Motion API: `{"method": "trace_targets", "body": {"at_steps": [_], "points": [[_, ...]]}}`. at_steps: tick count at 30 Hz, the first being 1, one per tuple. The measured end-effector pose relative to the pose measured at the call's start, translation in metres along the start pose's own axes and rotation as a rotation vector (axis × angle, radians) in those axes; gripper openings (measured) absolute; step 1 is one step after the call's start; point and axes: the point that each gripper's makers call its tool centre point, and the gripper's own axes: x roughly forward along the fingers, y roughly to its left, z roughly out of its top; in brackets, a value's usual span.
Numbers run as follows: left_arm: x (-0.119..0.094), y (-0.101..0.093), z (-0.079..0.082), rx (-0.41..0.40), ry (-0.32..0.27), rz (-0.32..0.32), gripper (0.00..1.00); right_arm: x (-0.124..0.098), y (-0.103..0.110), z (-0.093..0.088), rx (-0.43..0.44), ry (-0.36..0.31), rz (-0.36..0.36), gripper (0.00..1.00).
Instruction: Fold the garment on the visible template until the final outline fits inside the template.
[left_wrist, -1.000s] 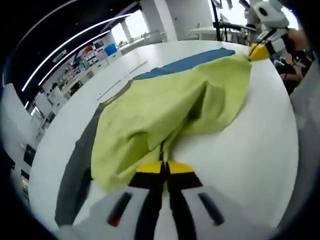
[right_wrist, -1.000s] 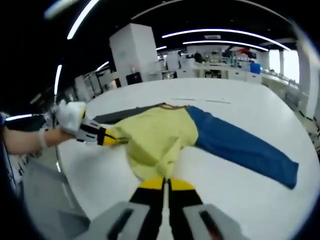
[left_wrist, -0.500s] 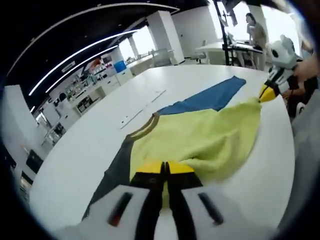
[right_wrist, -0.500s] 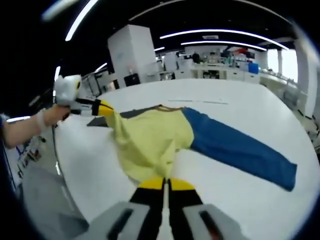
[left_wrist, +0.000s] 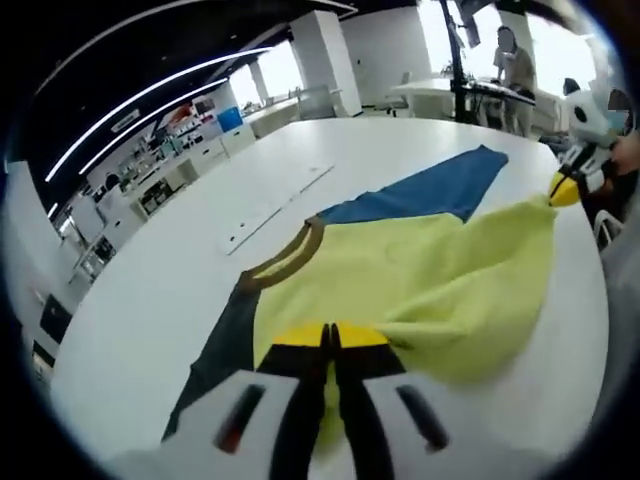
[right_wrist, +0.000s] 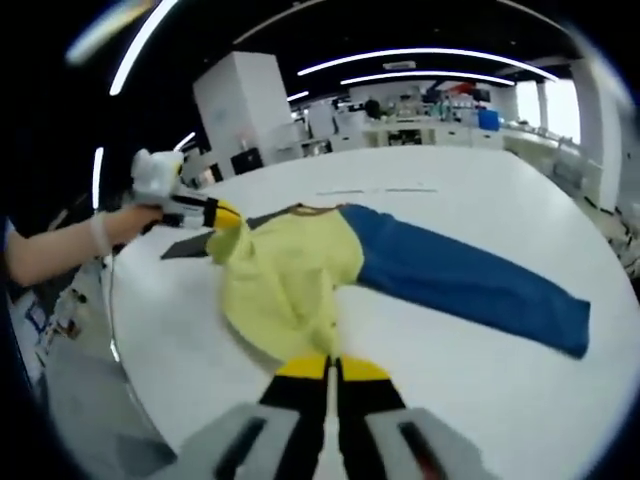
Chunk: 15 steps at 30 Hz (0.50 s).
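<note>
Both ends of the hem have come up and forward since a second ago: my left gripper (left_wrist: 328, 335) has carried its corner toward the collar, and the yellow body now hangs higher over the table, folding onto itself.

Left jaws are pressed together, pinching the yellow cloth of the sweatshirt (left_wrist: 420, 280) right at their tips. In the right gripper view, my right gripper (right_wrist: 327, 368) likewise has its jaws closed on the near edge of the yellow body, cloth bunched just ahead of the tips. I can see the left gripper (right_wrist: 213, 214) from there too, held in a hand (right_wrist: 125, 222), gripping the far corner of the hem.

The sweatshirt lies on the white table (right_wrist: 480, 400): yellow torso lifted and draped between my two grips, blue sleeve (right_wrist: 460, 285) flat and stretched out to the right, dark grey sleeve (left_wrist: 215, 355) flat on the opposite side, brown collar (left_wrist: 285, 262) resting on the table. Thin template lines (left_wrist: 275, 200) show on the table beyond the collar.

It reads as light, soft knit that sags and wrinkles freely, so I expect it to slump wherever it's unsupported. I'd judge the hem corners are the right hold, keeping the edge taut between them.
</note>
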Motion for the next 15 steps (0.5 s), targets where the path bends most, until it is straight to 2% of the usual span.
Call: {"method": "trace_targets", "body": {"at_steps": [2,5,9,12,15], "points": [[0.007,-0.001,-0.006,-0.015,0.024,-0.004,0.00,0.001,0.000,-0.002,0.004,0.002,-0.001,0.00],[0.011,0.001,-0.010,-0.043,0.026,-0.010,0.00,0.002,-0.001,-0.004,0.013,0.004,0.000,0.00],[0.004,-0.003,-0.008,-0.041,0.022,-0.014,0.02,0.002,0.000,-0.005,0.020,0.005,-0.001,0.00],[-0.002,-0.004,-0.006,-0.042,0.017,-0.014,0.06,0.004,-0.002,-0.006,0.024,0.004,-0.001,0.00],[-0.008,-0.009,-0.005,-0.028,0.012,-0.019,0.15,0.006,-0.001,-0.007,0.022,0.004,0.001,0.00]]}}
